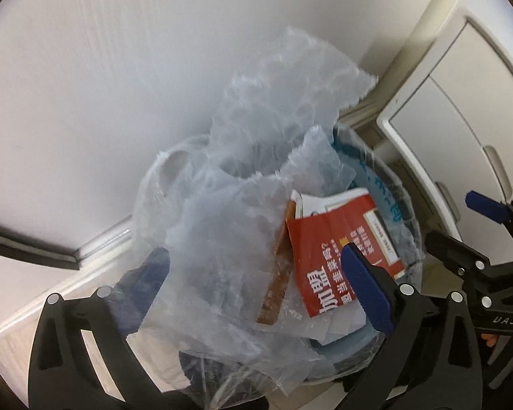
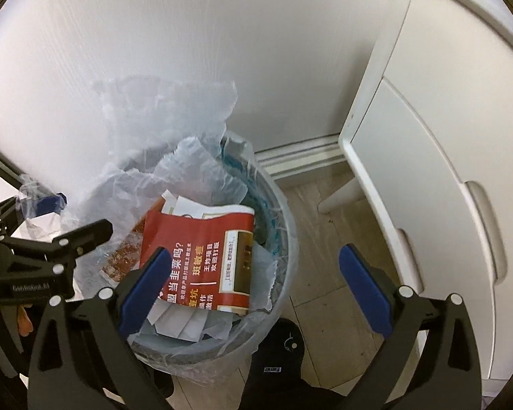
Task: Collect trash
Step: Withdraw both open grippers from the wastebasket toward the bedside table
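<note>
Both jaws wide, gripping nothing: left gripper (image 1: pixel 256 287) and right gripper (image 2: pixel 256 294) over the bin (image 2: pixel 287 266), frame centre. Red leaflet (image 2: pixel 201 256) inside. Loose liner bag (image 1: pixel 242 157) veiling one left finger — liable to snag, spilling trash.

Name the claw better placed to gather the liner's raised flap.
Left, likely. The left claw is open with the flap draped between its fingers; the right claw, also open, hangs over the red leaflet and the bin rim, away from it.
</note>
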Available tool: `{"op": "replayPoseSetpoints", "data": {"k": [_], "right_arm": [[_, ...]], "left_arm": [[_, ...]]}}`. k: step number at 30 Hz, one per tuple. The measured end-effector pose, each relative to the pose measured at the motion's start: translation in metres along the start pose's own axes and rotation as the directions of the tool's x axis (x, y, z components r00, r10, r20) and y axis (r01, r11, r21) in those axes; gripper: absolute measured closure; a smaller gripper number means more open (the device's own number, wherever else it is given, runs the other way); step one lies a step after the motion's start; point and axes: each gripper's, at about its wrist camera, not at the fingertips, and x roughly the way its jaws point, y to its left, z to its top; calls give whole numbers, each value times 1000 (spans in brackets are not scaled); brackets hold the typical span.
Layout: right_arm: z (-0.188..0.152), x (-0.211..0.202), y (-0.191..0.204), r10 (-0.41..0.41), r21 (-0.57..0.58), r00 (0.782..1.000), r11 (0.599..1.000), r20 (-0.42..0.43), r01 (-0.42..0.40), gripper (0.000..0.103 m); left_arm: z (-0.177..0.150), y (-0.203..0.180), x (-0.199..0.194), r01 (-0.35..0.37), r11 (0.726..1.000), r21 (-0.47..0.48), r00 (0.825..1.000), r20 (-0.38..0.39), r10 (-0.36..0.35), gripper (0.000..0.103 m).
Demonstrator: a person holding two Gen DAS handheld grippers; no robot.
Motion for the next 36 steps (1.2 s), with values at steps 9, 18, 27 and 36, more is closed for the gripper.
{"op": "replayPoseSetpoints", "data": {"k": [9, 18, 27, 36], "right_arm": [[0, -25, -12, 5, 52, 999, 999, 44, -7, 7], [-7, -53, -6, 20, 87, 993, 996, 119, -31, 7], [-3, -116, -26, 24, 218, 967, 972, 252, -82, 7], [2, -187, -56, -23, 242, 941, 968, 338, -63, 7]], "left_arm": [[-2, -5, -26, -3, 999, 37, 997, 74, 0, 6], [-3, -10, -56, 30, 998, 58, 991, 125, -37, 6], [10, -13, -97, 59, 997, 58, 979, 193, -69, 6], [24, -47, -163, 119, 984, 135, 943, 295, -154, 6]]}}
